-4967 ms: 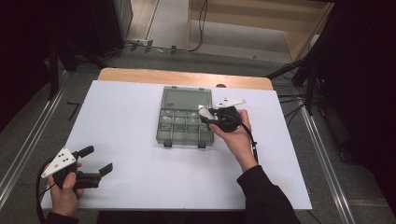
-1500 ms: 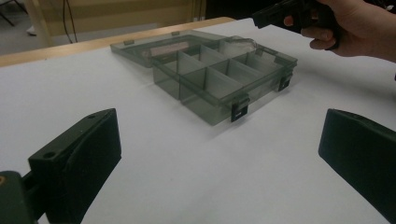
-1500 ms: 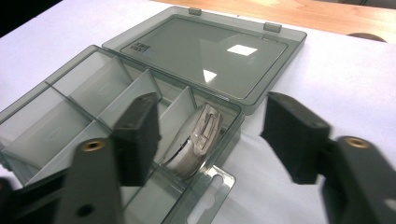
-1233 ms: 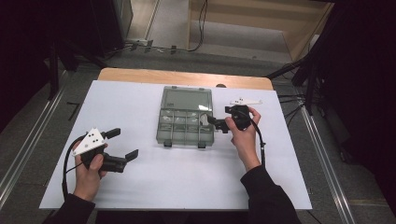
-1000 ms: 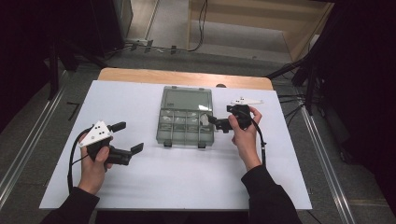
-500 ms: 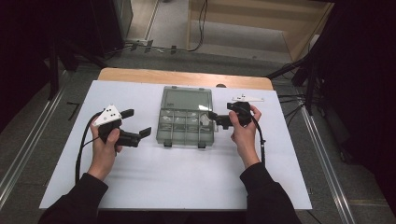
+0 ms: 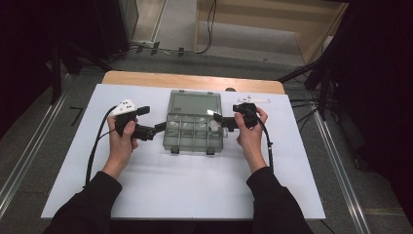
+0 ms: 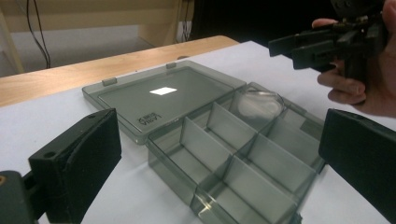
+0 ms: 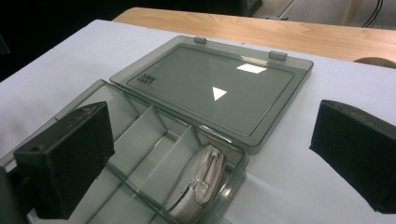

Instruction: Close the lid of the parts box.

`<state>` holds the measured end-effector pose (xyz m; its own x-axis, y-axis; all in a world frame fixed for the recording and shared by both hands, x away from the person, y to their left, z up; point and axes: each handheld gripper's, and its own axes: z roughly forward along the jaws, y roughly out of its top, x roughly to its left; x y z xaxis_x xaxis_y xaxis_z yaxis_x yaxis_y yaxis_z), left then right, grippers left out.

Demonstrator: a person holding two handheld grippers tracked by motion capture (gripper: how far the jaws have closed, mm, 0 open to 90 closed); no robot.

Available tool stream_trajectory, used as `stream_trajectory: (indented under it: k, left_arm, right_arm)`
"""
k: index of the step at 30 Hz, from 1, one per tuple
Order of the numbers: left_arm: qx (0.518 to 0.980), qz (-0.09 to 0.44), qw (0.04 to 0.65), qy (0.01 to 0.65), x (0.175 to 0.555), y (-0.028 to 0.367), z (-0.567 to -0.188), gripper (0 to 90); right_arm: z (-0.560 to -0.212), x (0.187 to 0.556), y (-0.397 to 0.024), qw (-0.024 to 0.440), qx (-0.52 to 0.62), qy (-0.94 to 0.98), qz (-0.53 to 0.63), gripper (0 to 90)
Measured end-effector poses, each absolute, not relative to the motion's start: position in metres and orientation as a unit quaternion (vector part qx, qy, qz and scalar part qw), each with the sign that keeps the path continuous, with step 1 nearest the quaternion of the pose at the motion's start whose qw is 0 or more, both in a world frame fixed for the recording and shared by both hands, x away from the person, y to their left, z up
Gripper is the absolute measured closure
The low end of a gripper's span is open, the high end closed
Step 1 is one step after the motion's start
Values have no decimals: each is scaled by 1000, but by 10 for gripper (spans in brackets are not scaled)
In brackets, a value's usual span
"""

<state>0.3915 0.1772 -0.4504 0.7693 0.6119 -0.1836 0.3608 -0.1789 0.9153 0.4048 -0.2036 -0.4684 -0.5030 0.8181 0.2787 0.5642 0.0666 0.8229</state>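
A smoky clear compartment box (image 7: 194, 132) lies mid-table with its lid (image 7: 193, 103) folded flat toward the back. In the near-right compartment rests a whitish disc-like item (image 9: 196, 186), also seen in the high view (image 7: 213, 126). My left gripper (image 7: 152, 120) is open at the box's left side, and its jaws frame the box's compartments (image 8: 233, 158) in the left gripper view. At the box's right side my right gripper (image 7: 220, 121) is open too, its jaws standing wide over the right end (image 9: 210, 158). It appears far off in the left gripper view (image 8: 317, 44).
The white table cover (image 7: 195, 190) spreads around the box, with a wooden table edge (image 7: 195, 81) behind the lid. A cable (image 7: 95, 146) trails from the left gripper. Rails and dark stands flank the table.
My left gripper has travelled from the table's near-left corner up and right to the box's left side. The right gripper has shifted slightly off the box to its right edge.
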Motion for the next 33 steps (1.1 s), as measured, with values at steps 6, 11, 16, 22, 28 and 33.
stream_trajectory:
  k: [6, 11, 16, 22, 28, 33]
  left_arm:
    - [757, 111, 550, 335, 406, 176, -452, 0]
    - [763, 99, 540, 341, 422, 173, -455, 0]
    - [759, 92, 535, 359, 438, 170, -456, 120]
    - [757, 72, 529, 376, 454, 162, -462, 134]
    - [762, 41, 519, 386, 468, 156, -472, 139]
    - [755, 39, 501, 422, 479, 154, -480, 167]
  right_arm:
    - [-466, 411, -198, 128, 478, 724, 481, 0]
    - [-465, 420, -197, 120, 478, 722, 485, 0]
    - [-469, 430, -197, 108, 484, 720, 486, 0]
    - [-476, 441, -196, 94, 491, 721, 480, 0]
    - [-480, 450, -197, 74, 498, 720, 477, 0]
    - [-484, 458, -198, 56, 506, 725, 464, 0]
